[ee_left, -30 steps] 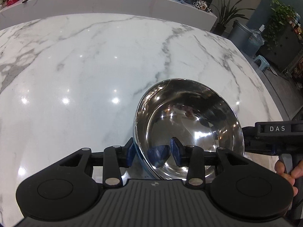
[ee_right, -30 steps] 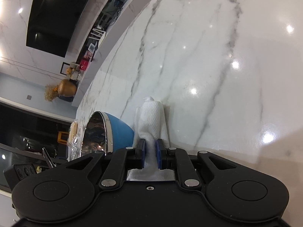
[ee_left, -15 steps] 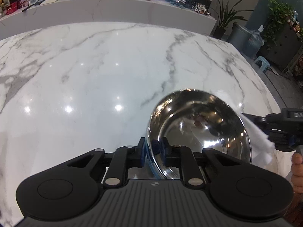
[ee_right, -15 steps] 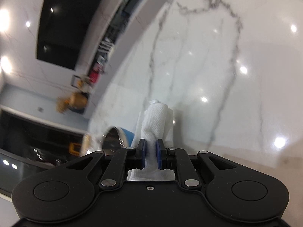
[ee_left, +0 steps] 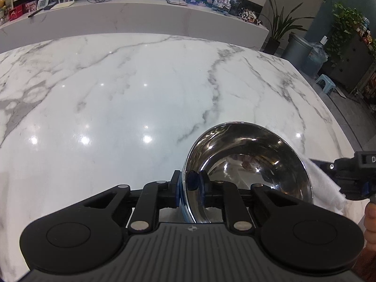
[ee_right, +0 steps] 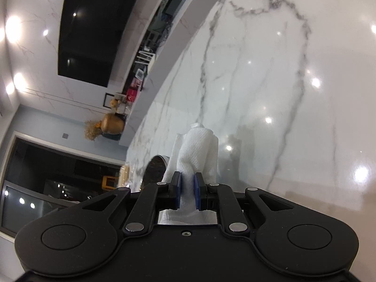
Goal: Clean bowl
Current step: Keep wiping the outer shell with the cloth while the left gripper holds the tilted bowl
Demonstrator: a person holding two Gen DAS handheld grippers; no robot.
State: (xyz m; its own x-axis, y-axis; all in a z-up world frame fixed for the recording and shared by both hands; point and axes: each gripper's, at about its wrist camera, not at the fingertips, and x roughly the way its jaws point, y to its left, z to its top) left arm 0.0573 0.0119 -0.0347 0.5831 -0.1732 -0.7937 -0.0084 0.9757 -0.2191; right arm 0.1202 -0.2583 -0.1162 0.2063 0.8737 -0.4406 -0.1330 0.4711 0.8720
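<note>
A steel bowl (ee_left: 249, 162) with a blue outside is tilted on edge above the marble table (ee_left: 141, 89). My left gripper (ee_left: 188, 183) is shut on the bowl's near rim, one finger inside and one outside. My right gripper (ee_right: 186, 185) is shut on a folded white paper towel (ee_right: 199, 145). In the left wrist view the right gripper (ee_left: 352, 178) and the towel (ee_left: 322, 188) sit just right of the bowl's rim. In the right wrist view the bowl's rim (ee_right: 155, 169) shows just left of the towel.
A long marble counter (ee_left: 141, 16) with boxes and pictures runs behind the table. Plants (ee_left: 282, 25), a grey bin (ee_left: 298, 49) and a small stool (ee_left: 325, 82) stand beyond the table's right edge. A hand (ee_left: 371, 221) holds the right gripper.
My left gripper closed on the bowl's rim and lifted and tilted it. My right gripper brought the towel up beside the bowl's right rim.
</note>
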